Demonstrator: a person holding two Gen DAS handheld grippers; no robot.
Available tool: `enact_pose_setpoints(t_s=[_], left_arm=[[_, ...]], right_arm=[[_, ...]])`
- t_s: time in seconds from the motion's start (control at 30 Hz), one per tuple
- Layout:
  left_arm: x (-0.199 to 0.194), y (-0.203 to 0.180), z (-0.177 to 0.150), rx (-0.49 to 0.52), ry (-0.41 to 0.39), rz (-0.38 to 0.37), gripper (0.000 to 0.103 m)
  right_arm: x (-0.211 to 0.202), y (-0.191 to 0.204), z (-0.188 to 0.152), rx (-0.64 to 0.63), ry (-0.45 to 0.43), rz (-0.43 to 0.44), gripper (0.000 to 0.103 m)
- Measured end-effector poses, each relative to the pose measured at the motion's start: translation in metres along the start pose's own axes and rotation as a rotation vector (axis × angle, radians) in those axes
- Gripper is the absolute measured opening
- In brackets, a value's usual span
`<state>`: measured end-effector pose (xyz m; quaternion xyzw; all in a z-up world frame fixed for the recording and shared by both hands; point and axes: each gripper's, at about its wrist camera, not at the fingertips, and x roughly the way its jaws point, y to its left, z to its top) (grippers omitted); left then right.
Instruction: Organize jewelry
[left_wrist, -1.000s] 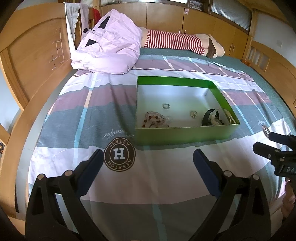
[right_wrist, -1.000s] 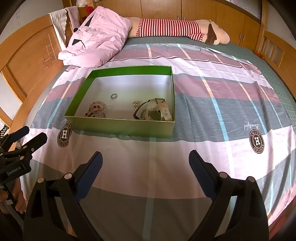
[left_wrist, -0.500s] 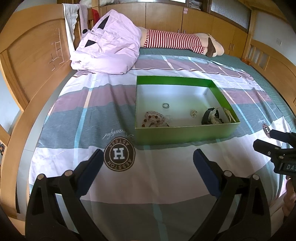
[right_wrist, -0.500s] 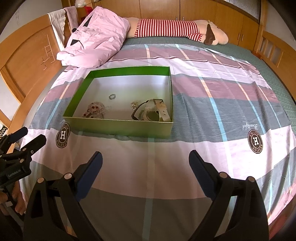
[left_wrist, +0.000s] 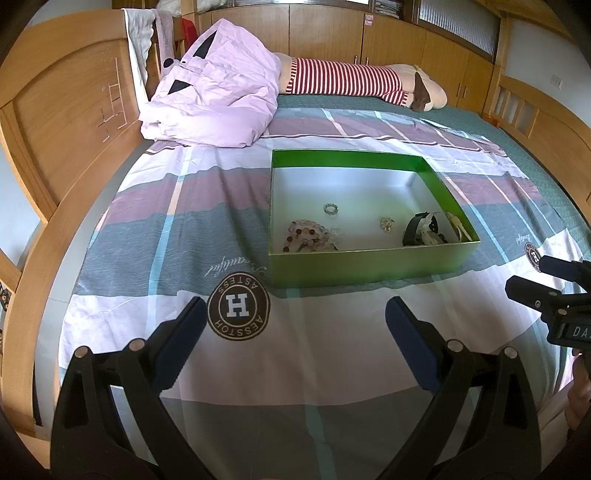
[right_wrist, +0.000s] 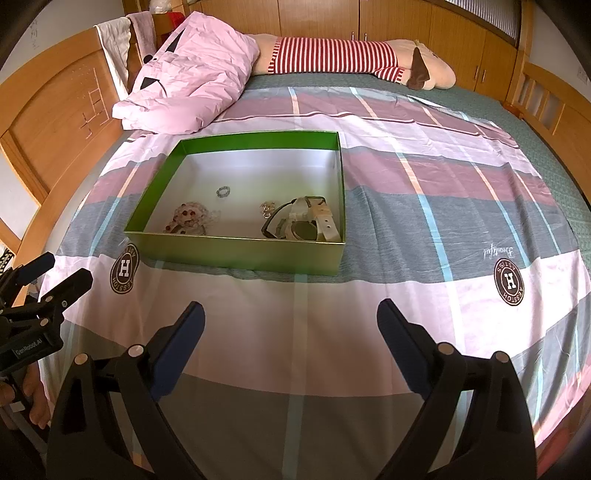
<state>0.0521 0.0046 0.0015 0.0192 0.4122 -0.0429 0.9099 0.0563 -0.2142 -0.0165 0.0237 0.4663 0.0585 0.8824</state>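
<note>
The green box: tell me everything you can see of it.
The green box is a shallow, open rectangular tray, apparently cardboard, with glossy green walls and a pale white floor. It lies flat on the striped bedsheet. Inside sit a bead bracelet, a small ring, a small clear trinket and watches in one near corner. Neither gripper touches it.
</note>
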Motion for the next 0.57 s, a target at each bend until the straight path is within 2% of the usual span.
enact_pose_setpoints(t_s=[0.57], left_arm=[[0.0023,0.0003,0.0003,-0.007,0.021,-0.006,0.098]], right_arm=[[0.0013,0.0004,0.0012,-0.007,0.005,0.009,0.094]])
